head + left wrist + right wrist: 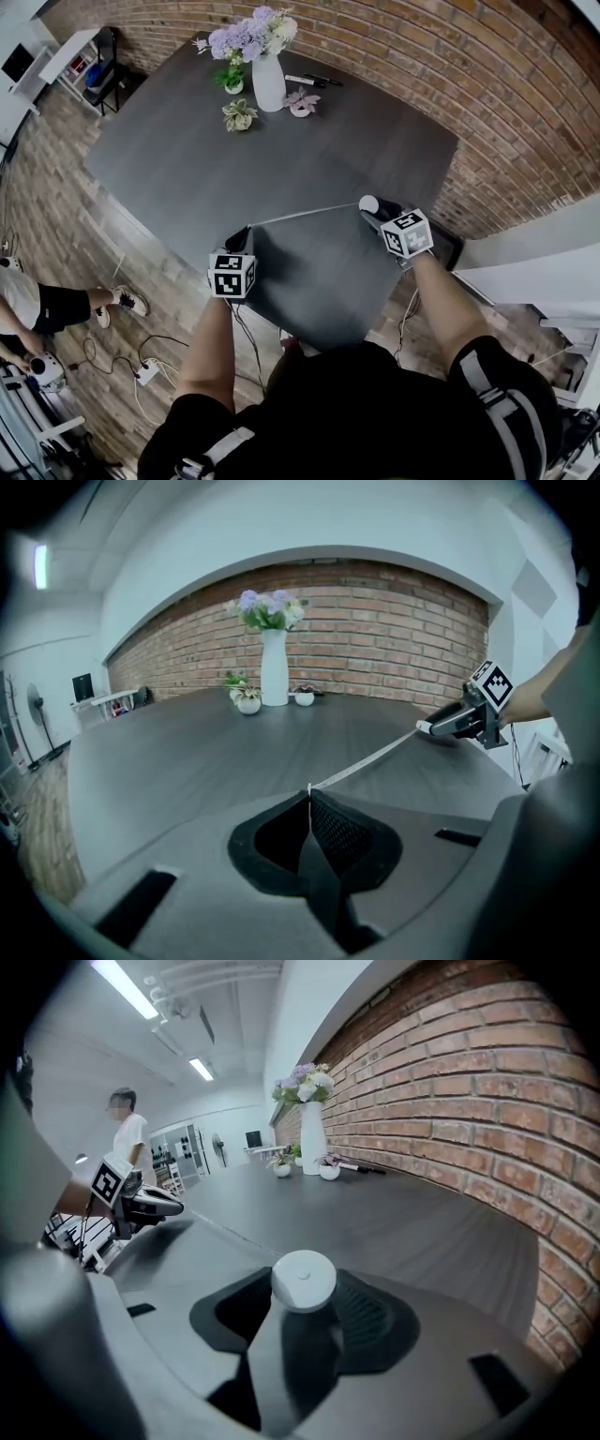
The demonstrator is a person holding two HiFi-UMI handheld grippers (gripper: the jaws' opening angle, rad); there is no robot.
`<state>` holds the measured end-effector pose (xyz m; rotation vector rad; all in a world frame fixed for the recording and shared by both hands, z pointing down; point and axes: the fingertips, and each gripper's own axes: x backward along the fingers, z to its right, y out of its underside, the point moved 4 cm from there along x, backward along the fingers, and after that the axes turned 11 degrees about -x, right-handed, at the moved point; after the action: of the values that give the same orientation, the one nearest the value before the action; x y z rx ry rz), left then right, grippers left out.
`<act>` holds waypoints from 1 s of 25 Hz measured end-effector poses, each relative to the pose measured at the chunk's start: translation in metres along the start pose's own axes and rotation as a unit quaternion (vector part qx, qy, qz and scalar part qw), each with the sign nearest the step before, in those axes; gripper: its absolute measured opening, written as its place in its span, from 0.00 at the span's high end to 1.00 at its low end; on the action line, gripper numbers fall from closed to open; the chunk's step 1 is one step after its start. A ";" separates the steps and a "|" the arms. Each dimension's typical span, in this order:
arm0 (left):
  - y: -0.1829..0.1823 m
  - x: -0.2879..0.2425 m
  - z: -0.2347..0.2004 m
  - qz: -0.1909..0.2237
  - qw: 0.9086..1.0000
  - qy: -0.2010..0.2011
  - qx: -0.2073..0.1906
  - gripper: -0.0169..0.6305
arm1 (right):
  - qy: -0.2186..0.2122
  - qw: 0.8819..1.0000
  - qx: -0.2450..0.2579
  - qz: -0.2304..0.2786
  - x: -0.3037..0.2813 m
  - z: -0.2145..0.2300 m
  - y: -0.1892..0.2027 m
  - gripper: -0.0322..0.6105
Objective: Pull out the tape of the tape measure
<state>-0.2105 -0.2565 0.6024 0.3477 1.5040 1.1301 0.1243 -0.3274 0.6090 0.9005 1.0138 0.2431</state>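
Note:
A white round tape measure (368, 203) is gripped between the jaws of my right gripper (371, 209), just above the dark table's right part. In the right gripper view its case (303, 1280) fills the gap at the jaw tips. A thin pale tape (305, 215) runs out of it to the left, stretched almost straight over the table. My left gripper (246, 234) is shut on the tape's end. In the left gripper view the tape (366, 761) leaves the shut jaw tips (308, 794) and runs to the right gripper (452, 727).
A white vase of purple flowers (268, 80), small potted plants (239, 114), a pink dish (301, 101) and pens (314, 81) stand at the table's far end. A brick wall (450, 84) runs along the right. A person (37, 309) and cables (145, 372) are on the floor at left.

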 end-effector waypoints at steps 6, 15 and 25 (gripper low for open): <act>0.000 -0.001 -0.003 -0.004 1.000 -0.005 -0.008 0.95 | 0.009 1.000 0.002 -0.009 -0.004 0.001 0.003 0.62; -0.009 0.037 -0.039 0.041 0.996 -0.071 0.046 0.95 | 0.017 0.999 -0.012 0.035 0.026 0.000 -0.019 0.62; -0.113 0.121 -0.039 0.214 0.969 -0.116 0.036 0.96 | 0.025 0.971 -0.003 0.238 0.117 -0.032 -0.113 0.95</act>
<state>-0.2386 -0.2389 0.4351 0.8558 1.2963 1.3182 0.1365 -0.3153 0.4441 1.1286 0.8301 0.6746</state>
